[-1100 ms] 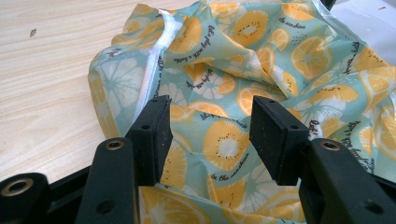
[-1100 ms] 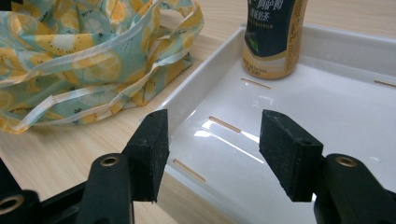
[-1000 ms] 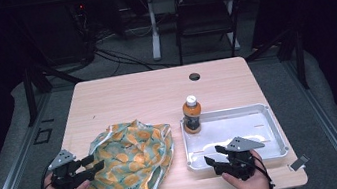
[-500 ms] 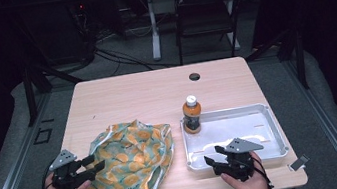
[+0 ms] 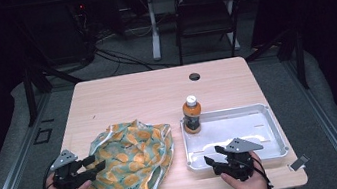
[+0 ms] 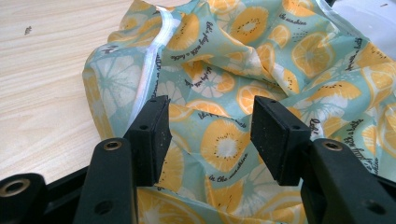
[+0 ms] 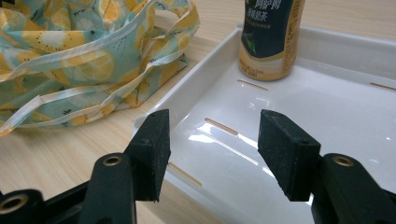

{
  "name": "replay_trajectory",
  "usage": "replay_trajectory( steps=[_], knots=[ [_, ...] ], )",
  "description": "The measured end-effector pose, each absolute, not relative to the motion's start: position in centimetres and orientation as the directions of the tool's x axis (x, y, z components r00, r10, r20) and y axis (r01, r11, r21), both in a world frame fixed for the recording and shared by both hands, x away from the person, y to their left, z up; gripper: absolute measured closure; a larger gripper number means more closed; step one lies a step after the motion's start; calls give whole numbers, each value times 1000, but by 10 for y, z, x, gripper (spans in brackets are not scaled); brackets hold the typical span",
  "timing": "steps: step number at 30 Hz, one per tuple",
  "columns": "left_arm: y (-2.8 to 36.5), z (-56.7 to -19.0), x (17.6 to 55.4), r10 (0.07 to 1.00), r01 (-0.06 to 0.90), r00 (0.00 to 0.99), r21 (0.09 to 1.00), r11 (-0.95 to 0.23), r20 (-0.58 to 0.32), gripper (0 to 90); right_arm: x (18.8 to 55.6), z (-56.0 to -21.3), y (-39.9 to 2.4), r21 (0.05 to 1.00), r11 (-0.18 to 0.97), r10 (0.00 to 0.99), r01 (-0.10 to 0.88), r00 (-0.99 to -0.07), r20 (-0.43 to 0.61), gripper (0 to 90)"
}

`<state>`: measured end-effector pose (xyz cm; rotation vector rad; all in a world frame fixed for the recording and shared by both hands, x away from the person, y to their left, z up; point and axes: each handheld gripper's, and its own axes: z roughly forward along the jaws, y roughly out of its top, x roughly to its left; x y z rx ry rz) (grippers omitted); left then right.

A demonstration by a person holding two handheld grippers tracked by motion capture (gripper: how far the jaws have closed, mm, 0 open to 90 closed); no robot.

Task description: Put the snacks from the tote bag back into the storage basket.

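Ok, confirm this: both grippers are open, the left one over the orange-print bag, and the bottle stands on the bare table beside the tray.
One thing is wrong: the bottle stands inside the tray, at a far corner, not on the bare table; the right gripper view shows its base on the tray floor. The rest holds: the left gripper is open over the orange-print bag, and the right gripper is open too.

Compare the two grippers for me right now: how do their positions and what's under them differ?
The left gripper sits over the orange-print cloth bag, its jaws straddling a fold of fabric; the right gripper sits over the near edge of the white tray, with nothing between its jaws. The bottle stands in the tray ahead of the right gripper, whereas the left faces only cloth. Both are open.
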<state>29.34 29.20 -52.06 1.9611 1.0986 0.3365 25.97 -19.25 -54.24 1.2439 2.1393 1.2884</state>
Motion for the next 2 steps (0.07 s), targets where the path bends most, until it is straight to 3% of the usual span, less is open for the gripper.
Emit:
replay_trajectory(
  steps=[2],
  knots=[
    [292,-522,294,803,570,573,783,-247,-163,474,260,-542,-194,841,199,824,503,-551,135,436]
  ],
)
